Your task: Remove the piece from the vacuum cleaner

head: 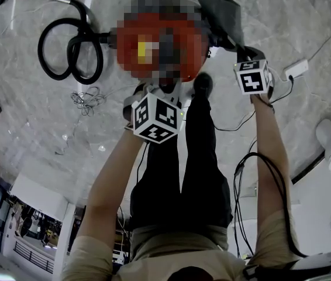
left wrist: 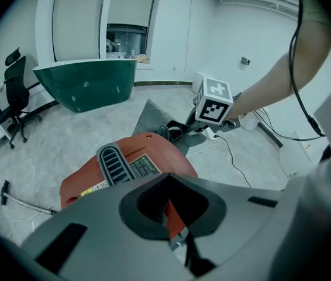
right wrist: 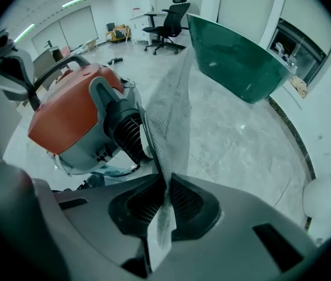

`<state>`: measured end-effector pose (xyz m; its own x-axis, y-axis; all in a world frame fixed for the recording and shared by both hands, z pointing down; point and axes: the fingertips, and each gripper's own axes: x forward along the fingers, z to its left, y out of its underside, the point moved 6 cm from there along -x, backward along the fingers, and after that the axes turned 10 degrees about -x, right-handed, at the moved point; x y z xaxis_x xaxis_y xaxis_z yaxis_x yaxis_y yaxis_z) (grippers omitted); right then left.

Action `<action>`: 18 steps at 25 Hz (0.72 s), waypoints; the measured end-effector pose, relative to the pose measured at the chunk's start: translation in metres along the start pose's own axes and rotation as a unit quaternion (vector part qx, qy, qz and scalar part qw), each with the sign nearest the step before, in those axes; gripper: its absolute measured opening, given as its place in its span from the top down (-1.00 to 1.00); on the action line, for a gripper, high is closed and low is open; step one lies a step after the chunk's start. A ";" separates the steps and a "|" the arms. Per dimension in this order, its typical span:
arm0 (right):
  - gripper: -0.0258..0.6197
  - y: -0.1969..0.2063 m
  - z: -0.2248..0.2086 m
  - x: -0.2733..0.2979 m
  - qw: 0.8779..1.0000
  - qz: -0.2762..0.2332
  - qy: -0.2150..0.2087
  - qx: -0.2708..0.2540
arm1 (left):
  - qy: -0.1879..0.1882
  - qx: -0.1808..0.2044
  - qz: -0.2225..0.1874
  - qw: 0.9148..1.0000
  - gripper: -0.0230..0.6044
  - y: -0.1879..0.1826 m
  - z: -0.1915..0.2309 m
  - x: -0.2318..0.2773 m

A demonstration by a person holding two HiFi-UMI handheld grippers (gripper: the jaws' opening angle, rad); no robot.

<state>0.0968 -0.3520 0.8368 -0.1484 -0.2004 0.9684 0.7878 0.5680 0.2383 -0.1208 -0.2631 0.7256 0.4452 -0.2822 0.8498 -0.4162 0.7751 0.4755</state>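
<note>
The orange vacuum cleaner stands on the marble floor, partly under a mosaic patch. A grey cloth dust bag hangs from its black ribbed outlet. My right gripper is shut on the bag's lower edge, and the cloth runs taut up to the outlet. In the head view this gripper's marker cube is right of the vacuum. My left gripper is at the near side of the vacuum, with an orange part of the body pinched between its jaws; its cube shows below the vacuum.
A black hose lies looped at the left with a metal tube. A green curved counter and an office chair stand farther off. Cables and a white power strip lie at the right. The person's shoe is beside the vacuum.
</note>
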 end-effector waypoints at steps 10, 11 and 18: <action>0.83 -0.001 -0.003 0.000 1.000 -0.007 -0.010 0.013 | 0.012 -0.010 0.007 1.000 0.94 -0.002 -0.001 0.003; 0.83 -0.002 -0.005 0.000 1.000 -0.006 -0.010 0.013 | 0.012 -0.012 0.007 1.000 0.94 -0.002 -0.001 0.003; 0.84 0.016 -0.026 0.002 0.998 0.032 -0.002 0.059 | 0.012 -0.017 0.008 1.000 0.94 -0.003 -0.002 0.004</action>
<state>0.1244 -0.3636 0.8403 -0.1030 -0.1574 0.9822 0.7201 0.6693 0.1827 -0.1167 -0.2651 0.7272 0.4578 -0.2570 0.8511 -0.3960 0.7982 0.4540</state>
